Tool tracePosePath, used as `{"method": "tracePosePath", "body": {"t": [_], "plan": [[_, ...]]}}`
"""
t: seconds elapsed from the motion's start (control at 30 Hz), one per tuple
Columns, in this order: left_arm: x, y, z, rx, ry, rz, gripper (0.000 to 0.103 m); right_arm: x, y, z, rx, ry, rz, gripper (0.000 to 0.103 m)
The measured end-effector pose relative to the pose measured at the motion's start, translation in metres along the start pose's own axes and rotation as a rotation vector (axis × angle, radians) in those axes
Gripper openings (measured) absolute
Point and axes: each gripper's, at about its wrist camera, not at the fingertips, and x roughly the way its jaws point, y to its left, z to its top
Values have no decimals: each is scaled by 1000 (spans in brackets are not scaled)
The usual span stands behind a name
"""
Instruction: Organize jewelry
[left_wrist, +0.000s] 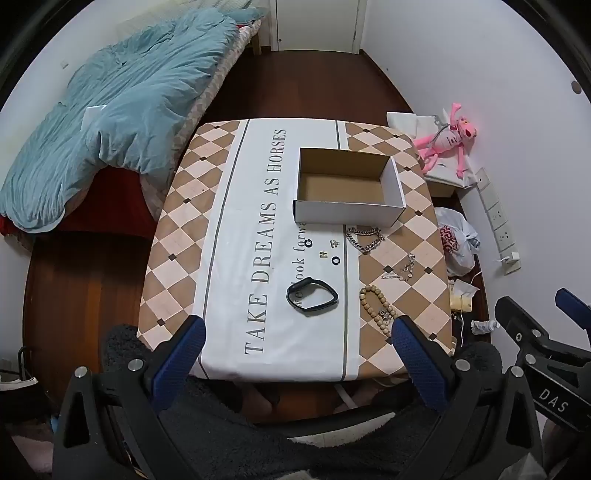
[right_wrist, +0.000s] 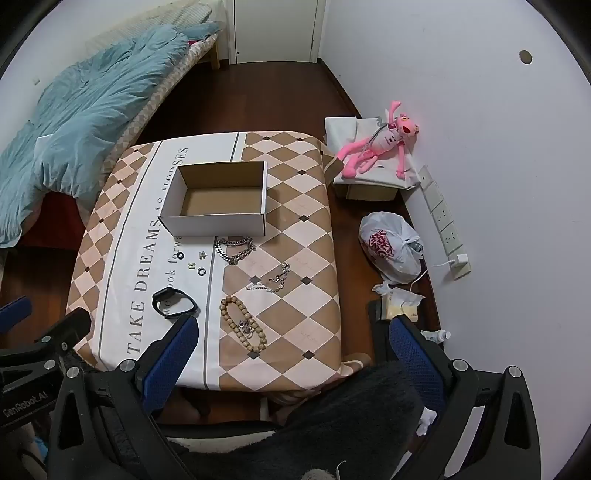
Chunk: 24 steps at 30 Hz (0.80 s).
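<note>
Jewelry lay scattered on the tabletop (left_wrist: 221, 229), which was covered with a checked cloth bearing printed lettering; none of it was in the open cardboard box (left_wrist: 347, 186), which stood at the far middle of the cloth with a bare brown floor; just in front of the box lay a heavy silver chain (left_wrist: 365, 239) in a loose heap; beside it, on the white band of the cloth, sat a few tiny pieces, among them two small dark rings (right_wrist: 191, 263) and what looked like little studs, too small to tell apart; nearer still lay a thin silver bracelet (right_wrist: 271, 282) with round charms; closest to the front edge were a black wristband (left_wrist: 312, 295), resting on the lettering, and a string of wooden beads (right_wrist: 242, 325) with a small metal charm on it, the two lying near each other but apart; the left gripper (left_wrist: 295, 347) hung above the near edge with its jaws released wide and nothing between them; the right gripper (right_wrist: 291, 343) hung beside it, likewise spread wide and empty, its right finger past the edge of the tabletop over the floor; a bed with a blue quilt (left_wrist: 118, 122) stood to the left; a pink plush toy (right_wrist: 380, 147) lay on a box by the wall to the right.
</note>
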Motion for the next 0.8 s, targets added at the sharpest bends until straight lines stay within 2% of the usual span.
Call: {"method": "tracePosePath", "body": {"t": [0.8], "plan": [[-9,1,6,3,-17,-3,103,-1,-1,-1,7,-2,13,103]]}}
